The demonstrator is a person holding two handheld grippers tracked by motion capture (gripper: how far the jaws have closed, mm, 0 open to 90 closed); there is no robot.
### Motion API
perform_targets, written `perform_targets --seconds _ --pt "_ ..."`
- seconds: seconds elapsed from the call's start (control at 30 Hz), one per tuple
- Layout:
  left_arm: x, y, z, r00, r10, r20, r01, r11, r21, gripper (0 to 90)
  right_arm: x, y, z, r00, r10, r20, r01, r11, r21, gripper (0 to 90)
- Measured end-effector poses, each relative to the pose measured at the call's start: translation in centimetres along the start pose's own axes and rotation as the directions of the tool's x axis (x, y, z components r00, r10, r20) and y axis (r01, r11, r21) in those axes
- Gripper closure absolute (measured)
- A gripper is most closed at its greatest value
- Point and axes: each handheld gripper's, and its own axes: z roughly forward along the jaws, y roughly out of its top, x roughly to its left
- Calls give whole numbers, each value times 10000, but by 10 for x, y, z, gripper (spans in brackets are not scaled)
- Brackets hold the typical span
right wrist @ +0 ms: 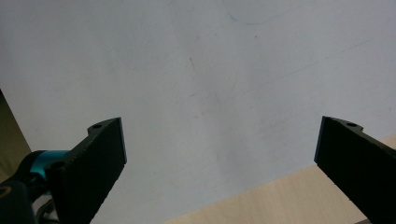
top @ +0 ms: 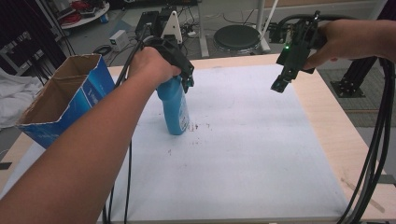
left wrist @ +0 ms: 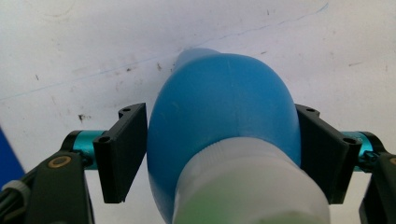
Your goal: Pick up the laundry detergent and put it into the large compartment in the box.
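Both grippers were black, with flat rectangular fingers (left wrist: pixel 120 151) carrying a small screw hole near each tip. Teal cylinders sat just behind the fingers. A grey triangular plate (top: pixel 171 27) topped the left gripper (top: pixel 188 80); black cables (top: pixel 379 140) trailed from the right gripper (top: pixel 279 84), which showed a green light.

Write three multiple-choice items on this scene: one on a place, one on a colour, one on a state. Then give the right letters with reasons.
1. Where does the cardboard box stand?
A. at the table's left edge
B. at its right edge
C. in the middle

2. What colour is the bottle?
A. red
B. blue
C. yellow

3. How do the right gripper's jaws stand?
A. shut on the bottle
B. shut on nothing
C. open, nothing between them

Key: 1 A, the high view shows it left of the bottle. 2 B, its body is blue in the left gripper view. 3 C, the jaws stand wide over bare table.
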Motion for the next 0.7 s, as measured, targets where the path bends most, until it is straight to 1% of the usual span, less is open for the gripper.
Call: perform_targets --seconds 0.03,0.1,0.13,0.2,0.23,0.33,0.37,0.43,0.5,0.53,0.57,0.6,0.7 --pt "0 0 0 10000 -28 8 28 10000 -42 270 0 0 0 10000 -30 7 30 10000 14 12" --pt "-1 0 -1 10000 -29 -47 29 10000 -47 272 0 0 0 10000 -37 7 37 10000 11 12" --pt "-1 0 -1 10000 -66 -56 66 10000 -26 274 0 0 0 9999 -118 7 118 9999 -16 12" --pt "-1 -1 -1 9999 -42 -92 42 10000 14 301 0 1 0 9999 -152 -10 152 9999 -27 12" --pt "-1 -1 -1 9999 -34 -109 35 10000 69 301 0 1 0 9999 -147 -2 147 9999 -24 12" --pt "0 -1 -1 9999 -111 -76 112 9999 131 310 1 2 0 9999 -121 -2 121 9999 -39 12" --pt "-1 -1 -1 9998 -178 -52 179 9998 81 329 1 2 0 10000 -95 13 95 10000 -16 12" --pt "-1 -1 -1 9995 -294 -69 294 9995 109 330 1 2 0 10000 -61 6 61 10000 -29 12" --pt "-1 -1 -1 9994 -340 -93 341 9994 70 340 1 2 0 9999 -135 -7 135 9999 -57 12" --pt "0 -1 -1 9995 -287 -92 289 9995 156 355 1 2 1 9998 -177 -11 177 9998 -70 12" --pt "-1 -1 -1 9993 -356 -92 356 9993 77 358 1 2 1 9999 -162 -33 161 9999 -57 12" --pt "-1 -1 -1 9994 -312 -114 314 9994 115 371 1 3 1 9998 -200 -27 200 9998 -39 12" --pt "-1 -1 -2 9993 -375 -91 376 9992 143 373 1 2 0 9998 -185 -12 185 9998 -58 12"
